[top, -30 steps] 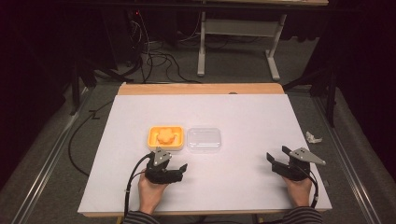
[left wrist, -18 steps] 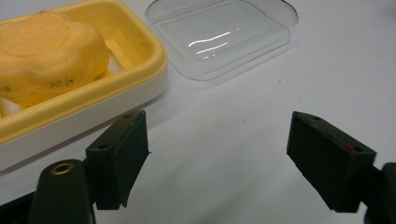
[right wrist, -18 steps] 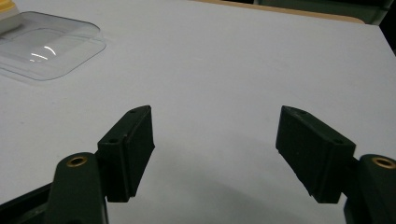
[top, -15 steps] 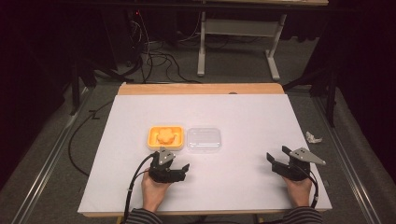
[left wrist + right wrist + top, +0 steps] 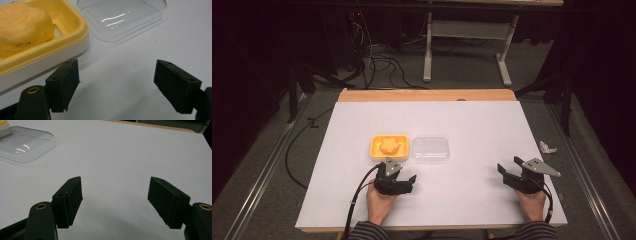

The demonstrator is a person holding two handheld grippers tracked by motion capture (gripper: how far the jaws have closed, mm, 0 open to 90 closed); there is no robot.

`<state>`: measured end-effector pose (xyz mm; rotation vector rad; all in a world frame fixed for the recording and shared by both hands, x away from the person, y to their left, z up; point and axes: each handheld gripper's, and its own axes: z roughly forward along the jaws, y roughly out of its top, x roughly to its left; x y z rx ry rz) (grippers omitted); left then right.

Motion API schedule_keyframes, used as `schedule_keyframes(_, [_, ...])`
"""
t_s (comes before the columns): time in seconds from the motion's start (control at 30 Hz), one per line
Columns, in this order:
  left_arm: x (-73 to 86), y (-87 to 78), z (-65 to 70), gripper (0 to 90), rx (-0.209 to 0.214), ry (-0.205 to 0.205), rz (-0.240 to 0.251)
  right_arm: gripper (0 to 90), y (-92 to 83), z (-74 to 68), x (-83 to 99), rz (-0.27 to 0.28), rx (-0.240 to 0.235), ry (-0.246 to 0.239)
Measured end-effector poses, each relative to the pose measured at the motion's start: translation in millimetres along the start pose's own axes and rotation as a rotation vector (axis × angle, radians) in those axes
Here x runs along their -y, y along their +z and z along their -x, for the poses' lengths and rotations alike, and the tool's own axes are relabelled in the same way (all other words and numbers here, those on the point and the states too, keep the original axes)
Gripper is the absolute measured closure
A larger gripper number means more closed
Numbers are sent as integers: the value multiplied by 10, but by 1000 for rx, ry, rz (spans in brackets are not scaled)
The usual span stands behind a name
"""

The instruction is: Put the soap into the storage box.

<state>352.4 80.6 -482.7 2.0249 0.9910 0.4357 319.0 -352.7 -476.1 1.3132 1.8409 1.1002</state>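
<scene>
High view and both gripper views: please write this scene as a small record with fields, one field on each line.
surface: white table top
yellow tray: left of centre, holds an orange lump
clear lid: lies flat on the table, right beside the tray
left gripper: jaws apart, holding nothing, just in front of the tray
right gripper: jaws apart, holding nothing, over bare table at the right
crumpled white scrap: on the floor, past the table's right edge

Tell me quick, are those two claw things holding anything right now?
Left gripper: open, holding nothing, just short of the yellow soap dish.
Right gripper: open, holding nothing, over bare table.
</scene>
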Motion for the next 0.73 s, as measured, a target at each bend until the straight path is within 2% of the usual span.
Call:
schedule_keyframes(0.37, [4,12,10,205,-21,4,6,280,-2,0,1,1,0,1])
schedule_keyframes(0.73, [8,14,29,202,-29,25,4,279,-6,-3,1,0,-2,8])
